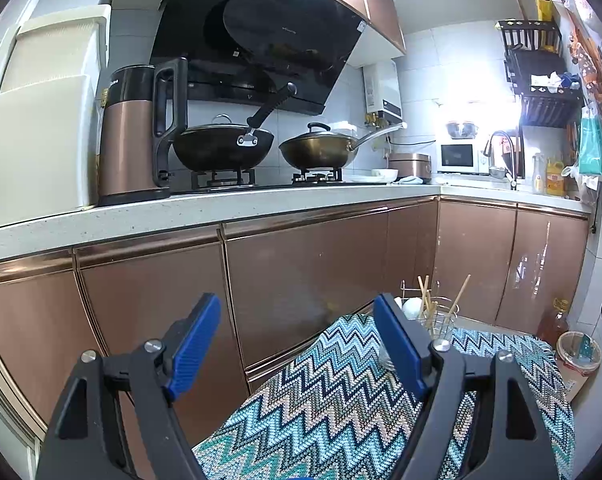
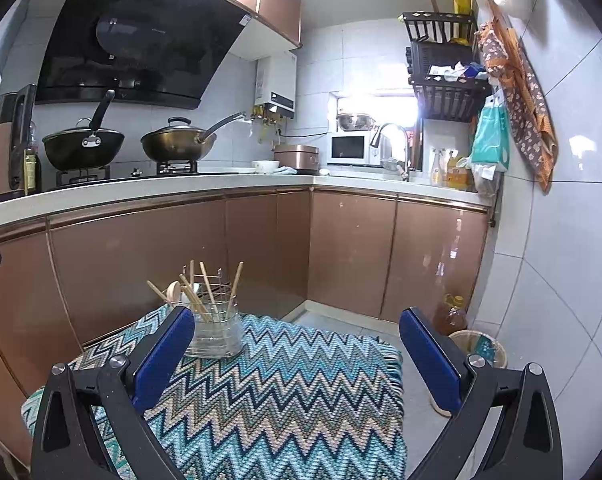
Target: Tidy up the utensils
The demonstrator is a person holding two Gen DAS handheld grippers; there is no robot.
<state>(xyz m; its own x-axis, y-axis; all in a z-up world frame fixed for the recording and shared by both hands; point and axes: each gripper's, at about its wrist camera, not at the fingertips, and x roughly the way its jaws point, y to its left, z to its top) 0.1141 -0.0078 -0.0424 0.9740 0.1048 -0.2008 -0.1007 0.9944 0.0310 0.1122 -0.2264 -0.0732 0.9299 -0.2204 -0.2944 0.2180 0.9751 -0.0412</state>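
A clear glass holder point(image 2: 215, 334) stands on a zigzag-patterned cloth point(image 2: 285, 392) at its far left. Several wooden chopsticks point(image 2: 207, 290) and a pale spoon point(image 2: 174, 290) stick up out of it. A wire rack point(image 2: 209, 284) stands just behind it. My right gripper point(image 2: 297, 356) is open and empty, held above the cloth, its left finger close to the holder. My left gripper point(image 1: 297, 344) is open and empty, above the cloth's left edge. In the left wrist view the holder point(image 1: 437, 324) shows just past its right finger, with chopsticks point(image 1: 424, 292).
Brown cabinet fronts point(image 2: 261, 248) run behind the cloth under a white counter point(image 2: 181, 184) with two woks point(image 2: 173, 144) and a kettle point(image 1: 133, 136). An oil bottle point(image 2: 453, 314) and a round bin point(image 2: 481, 348) stand on the floor at the right wall.
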